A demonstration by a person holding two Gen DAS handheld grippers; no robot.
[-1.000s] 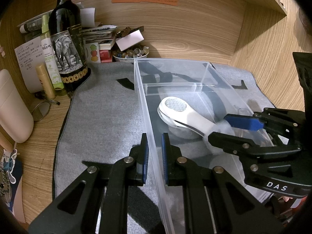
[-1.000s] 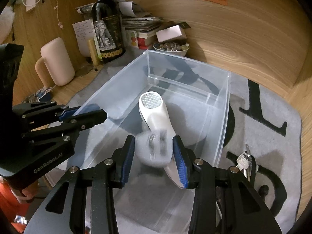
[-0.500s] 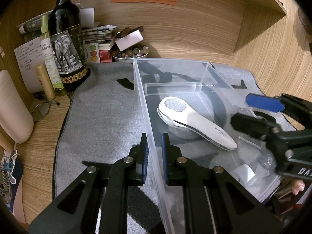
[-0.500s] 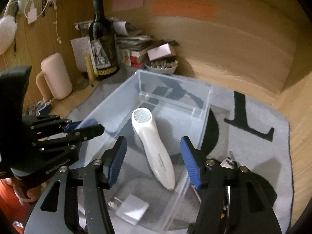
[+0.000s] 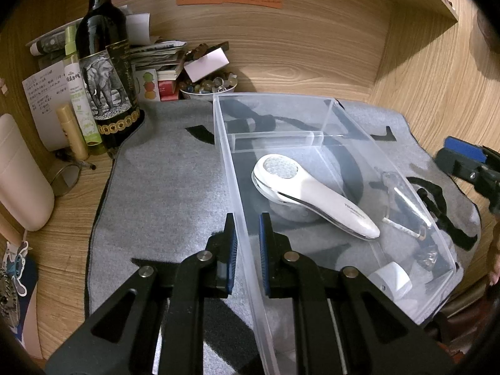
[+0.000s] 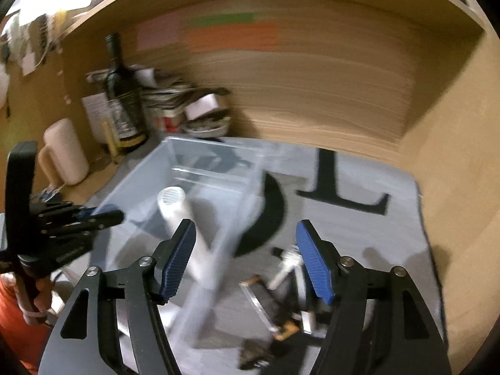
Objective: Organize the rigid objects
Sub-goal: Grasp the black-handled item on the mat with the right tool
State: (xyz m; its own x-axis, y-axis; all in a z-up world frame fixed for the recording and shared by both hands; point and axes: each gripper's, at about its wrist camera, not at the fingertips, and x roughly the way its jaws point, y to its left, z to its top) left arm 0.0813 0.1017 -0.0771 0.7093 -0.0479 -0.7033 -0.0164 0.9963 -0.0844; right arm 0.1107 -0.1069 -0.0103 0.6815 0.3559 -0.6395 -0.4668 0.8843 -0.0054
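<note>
Lying inside the clear plastic bin (image 5: 368, 143), the white handheld device (image 5: 309, 197) rests on the bin floor, long axis diagonal: round perforated head toward the far left, tapered handle toward the near right corner. Body smooth glossy white, with a thin dark seam along its side. A small white block (image 5: 392, 278) sits in the bin's near right corner; a clear plastic piece (image 5: 403, 200) lies beside the handle tip. Bin walls transparent and thin, with a low clear divider across the far end. Bin stands on a grey felt mat (image 5: 162, 193) with black lettering, on the wooden table (image 5: 62, 250).

Left tongs (image 5: 247, 250): narrow, blue ribbed pads clamped on the bin's left wall, one pad outside, one inside.

Right tongs (image 6: 247, 262): wide and opening, nothing between the pads; they hang above the bin's right wall and the mat.

Left wrist view, sharp: dark wine bottle (image 5: 106, 72) with an elephant label, a green spray bottle (image 5: 79, 93), a bowl of small stones (image 5: 207, 86), stacked papers, orange note on the wood back panel. Only a tip of the right tongs shows at its right edge.

Right wrist view, motion-blurred: shows a cluster of small items (image 6: 281, 300) on the mat outside the bin's right wall, too smeared to name; also a large black L on the mat, and the left tongs' body gripped by a hand (image 6: 34, 300).
</note>
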